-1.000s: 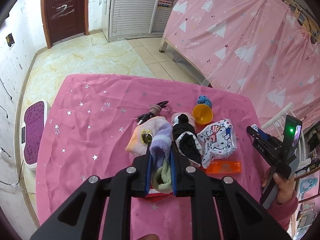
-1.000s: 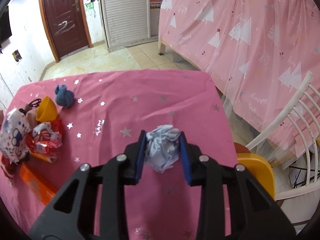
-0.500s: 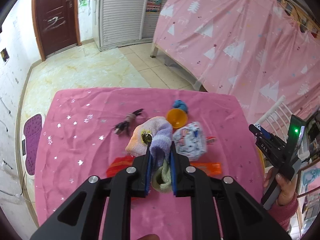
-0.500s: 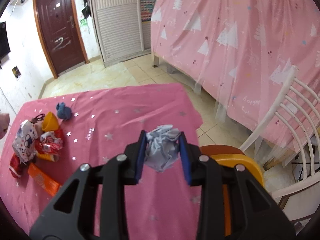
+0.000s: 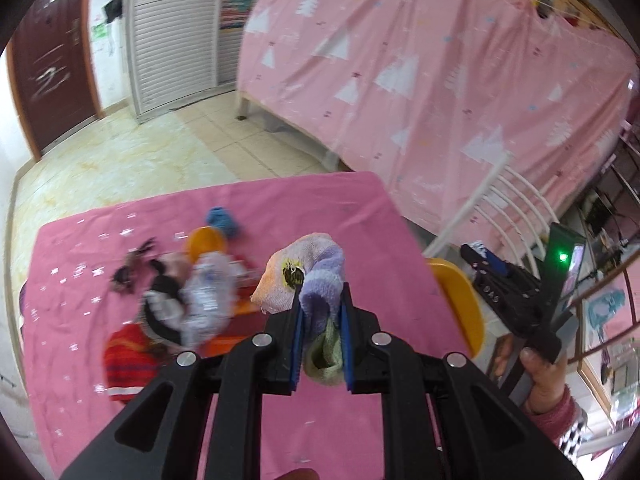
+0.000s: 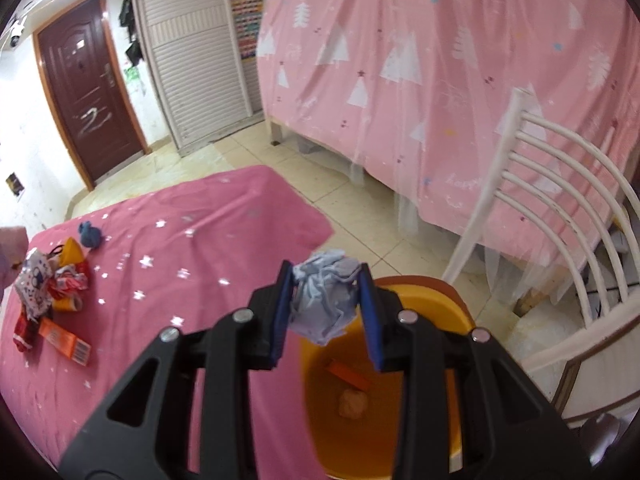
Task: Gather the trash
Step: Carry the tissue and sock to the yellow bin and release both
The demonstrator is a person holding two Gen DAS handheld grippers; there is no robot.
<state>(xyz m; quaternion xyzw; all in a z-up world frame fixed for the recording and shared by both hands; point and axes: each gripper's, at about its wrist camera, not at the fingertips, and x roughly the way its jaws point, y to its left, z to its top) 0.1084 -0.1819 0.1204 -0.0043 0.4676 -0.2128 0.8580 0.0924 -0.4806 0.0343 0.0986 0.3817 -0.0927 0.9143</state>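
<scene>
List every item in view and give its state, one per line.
Left gripper: shut on sock.
Sock: held above the table.
Right gripper: shut on crumpled paper.
Crumpled paper: held over the bin.
Bin: open, scraps inside.
Door: closed.

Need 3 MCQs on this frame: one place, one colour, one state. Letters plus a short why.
1. The right claw hangs over:
A. door
B. orange bin
C. chair
2. The crumpled wad it grips is:
A. pale blue
B. red
C. black
3. The left claw is:
A. open, empty
B. shut on the sock
C. out of view

Key: 1 B, the bin's mouth lies beneath the claw; 2 A, pale blue crumpled folds; 3 B, both pads pinch the pastel sock.
</scene>
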